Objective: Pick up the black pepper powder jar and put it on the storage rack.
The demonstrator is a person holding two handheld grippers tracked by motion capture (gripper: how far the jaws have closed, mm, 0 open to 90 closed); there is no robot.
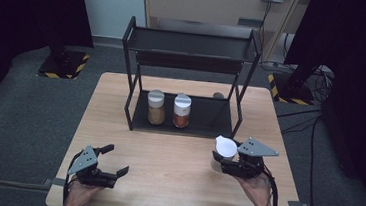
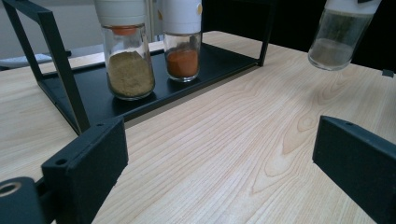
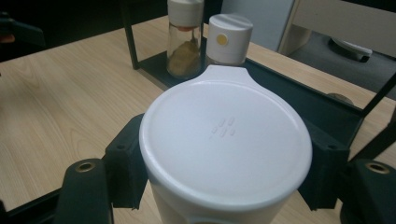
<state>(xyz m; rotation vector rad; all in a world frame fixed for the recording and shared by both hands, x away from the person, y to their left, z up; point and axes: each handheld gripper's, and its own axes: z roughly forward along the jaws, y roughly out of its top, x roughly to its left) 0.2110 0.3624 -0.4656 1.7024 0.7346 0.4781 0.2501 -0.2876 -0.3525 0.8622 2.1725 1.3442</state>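
Item: spice jar (image 1: 225, 148), white lid, clamped in right claw (image 1: 222, 159), lifted clear of the table (image 1: 174, 182), near the black rack (image 1: 182, 117). Left claw (image 1: 115, 161): wide, empty. Risk: smooth lid slipping; jar knocking the 2 racked jars (image 1: 168, 109).

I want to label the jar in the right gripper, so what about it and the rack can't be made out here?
- Held spice jar: in the right gripper view its white lid hides the contents.
- Same jar, left gripper view: top cut off by the frame edge; the pale contents can't be identified.
- Rack: a small round object at the lower shelf's back right is too small to identify.
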